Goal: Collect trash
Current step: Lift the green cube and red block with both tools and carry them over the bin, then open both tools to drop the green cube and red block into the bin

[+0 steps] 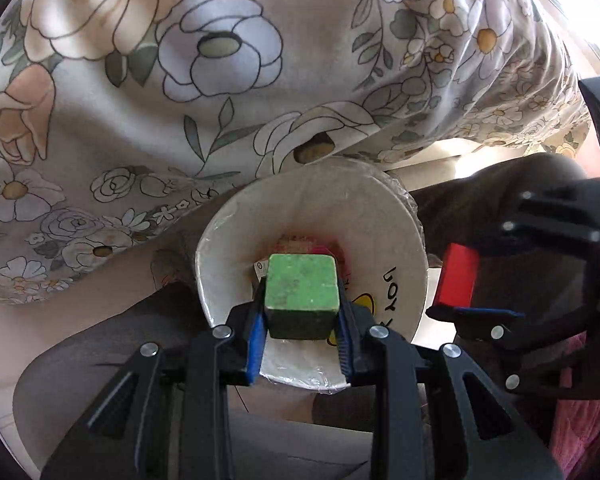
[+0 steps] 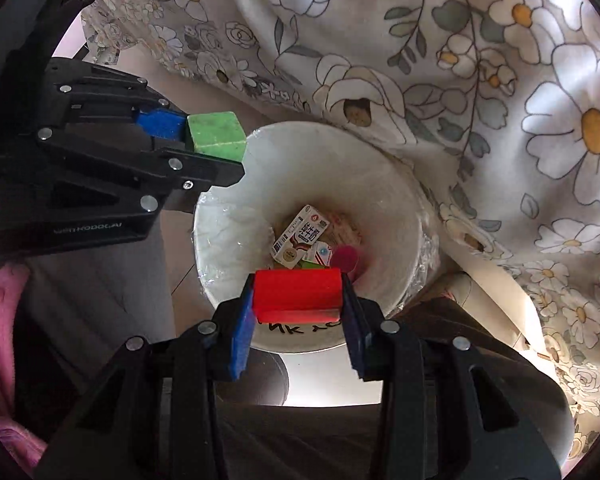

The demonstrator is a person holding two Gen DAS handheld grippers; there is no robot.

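My left gripper (image 1: 301,326) is shut on a green cube (image 1: 301,288) and holds it over the near rim of a white bin (image 1: 224,224) lined with clear plastic. It also shows in the right wrist view (image 2: 204,140), with the green cube (image 2: 215,135) over the bin's left rim. My right gripper (image 2: 296,320) is shut on a red block (image 2: 296,290) above the bin's (image 2: 228,248) near edge. The red block (image 1: 458,276) shows in the left wrist view at the bin's right side. A milk carton (image 2: 300,236) and other scraps lie at the bin's bottom.
A floral cloth (image 1: 140,100) hangs over furniture behind and beside the bin; it also shows in the right wrist view (image 2: 500,100). Pink fabric (image 2: 0,300) is at the left. Grey floor (image 1: 100,340) lies below the bin.
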